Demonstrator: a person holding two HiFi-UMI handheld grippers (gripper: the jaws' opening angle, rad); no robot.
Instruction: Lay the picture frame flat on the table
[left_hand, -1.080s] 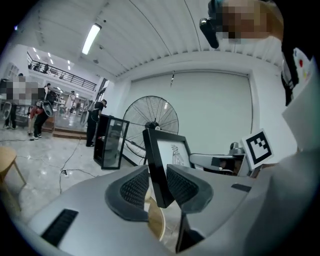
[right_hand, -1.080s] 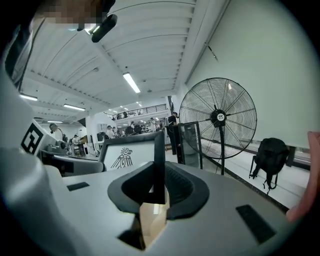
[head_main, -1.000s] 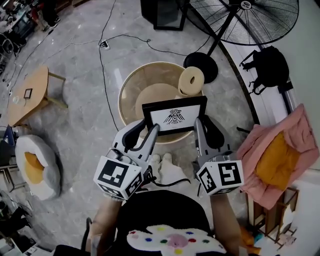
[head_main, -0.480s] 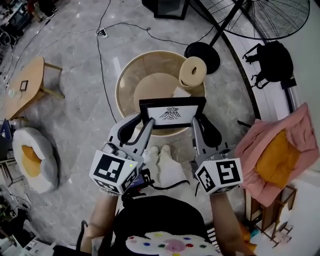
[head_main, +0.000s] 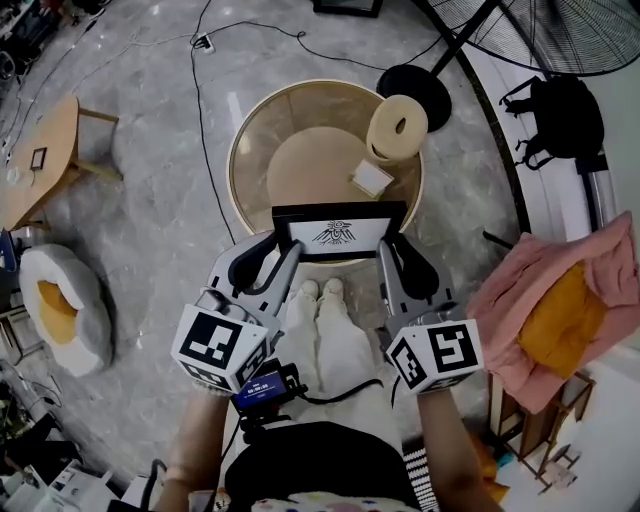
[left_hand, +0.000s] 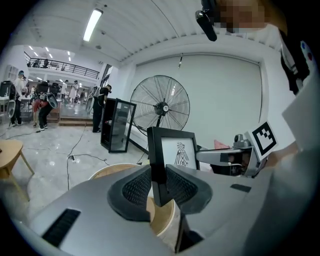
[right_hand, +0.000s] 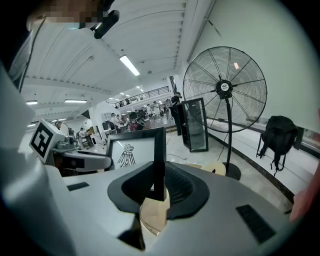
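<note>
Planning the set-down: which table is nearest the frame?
The round table, right under the picture frame; the wooden side table stands far off at left.

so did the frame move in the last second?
Yes. In the head view the frame has drawn back from the ring toward the table's near edge, uncovering the white card.

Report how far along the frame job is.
Done: the picture frame is picked up and held upright. In hand: the left claw, jaws closing on its left edge, and the right claw grip its sides by the round table's near rim. Left: tilt it flat onto the table, then release.
</note>
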